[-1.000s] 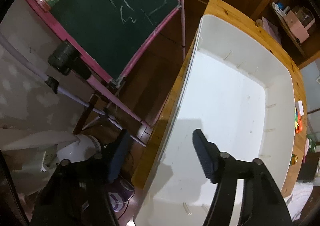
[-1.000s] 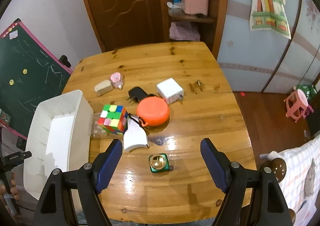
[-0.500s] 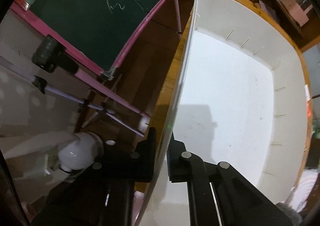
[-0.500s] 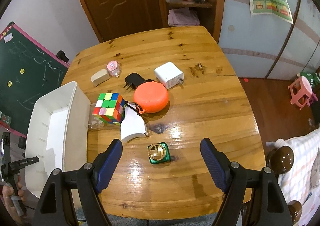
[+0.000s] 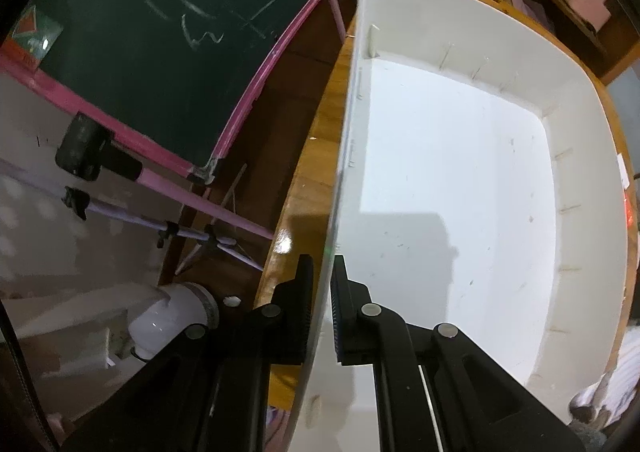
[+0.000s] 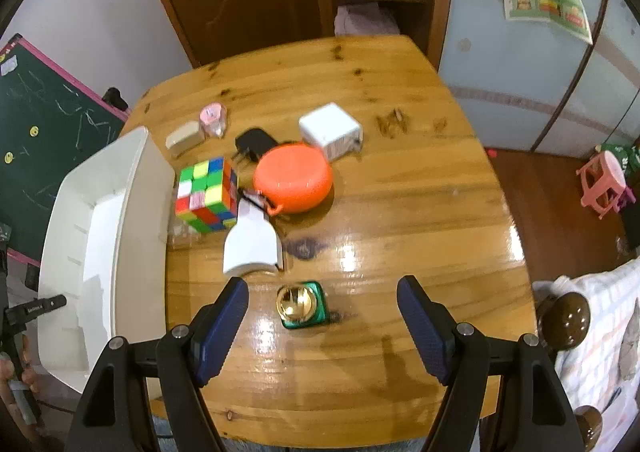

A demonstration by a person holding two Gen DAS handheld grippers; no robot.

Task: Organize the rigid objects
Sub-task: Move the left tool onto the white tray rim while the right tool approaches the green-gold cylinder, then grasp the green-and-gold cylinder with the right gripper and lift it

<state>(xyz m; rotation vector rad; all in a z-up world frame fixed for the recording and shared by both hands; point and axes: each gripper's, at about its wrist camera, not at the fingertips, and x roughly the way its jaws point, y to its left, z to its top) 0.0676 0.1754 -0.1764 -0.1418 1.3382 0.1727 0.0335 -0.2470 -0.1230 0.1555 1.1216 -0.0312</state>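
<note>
The left claw (image 5: pixel 320 308) has just clamped onto the near wall of the white bin (image 5: pixel 460 192), steadying it. The right claw (image 6: pixel 322 318), spread and narrowing slightly, has descended over the green-and-gold trinket (image 6: pixel 302 305) on the tabletop (image 6: pixel 400 212), likely the first pick.

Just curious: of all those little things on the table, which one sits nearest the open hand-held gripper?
The small green-and-gold object, alone on the near table between the right hand-held gripper fingers; the others cluster farther back.

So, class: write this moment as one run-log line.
left tongs: shut on white bin wall | right tongs: open, closing, above green-gold object | bin: empty
</note>
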